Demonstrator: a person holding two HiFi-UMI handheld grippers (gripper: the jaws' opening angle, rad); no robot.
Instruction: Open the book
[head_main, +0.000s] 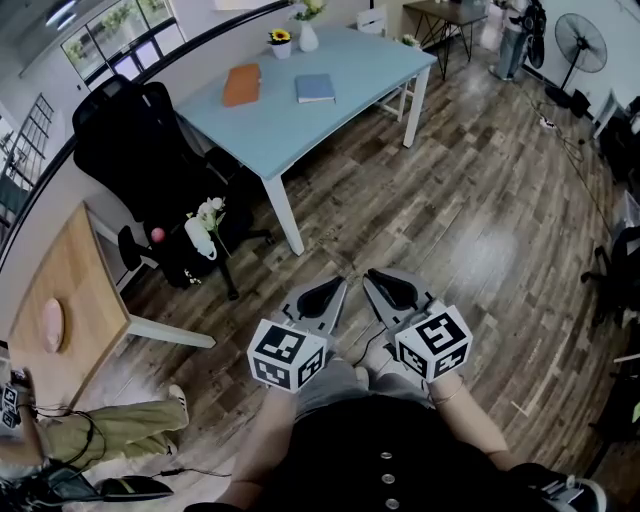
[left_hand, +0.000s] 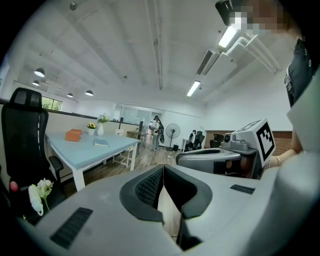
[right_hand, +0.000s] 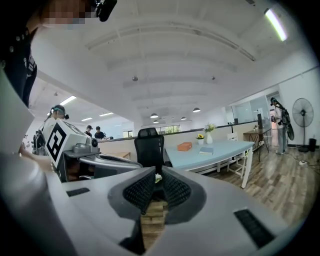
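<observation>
Head view: a thin blue book (head_main: 315, 88) and an orange book (head_main: 241, 84) lie flat on the pale blue desk (head_main: 370, 70), well apart from and ahead-left of the left gripper (head_main: 338, 284) and the right gripper (head_main: 372, 278); the left is judged marginally nearer. A white vase (head_main: 308, 36) holds flowers (head_main: 310, 8). Left gripper view: jaws pressed together, empty. Right gripper view: likewise closed on nothing.

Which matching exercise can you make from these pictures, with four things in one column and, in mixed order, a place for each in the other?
Things:
1. blue book
2. fan
3. pink object
4. black office chair

Places:
A. on the wooden table
B. on the floor, upper right of the head view
C. on the light-blue table
D. on the floor between the two tables

Pairs: 1-C, 2-B, 3-A, 4-D.
</observation>
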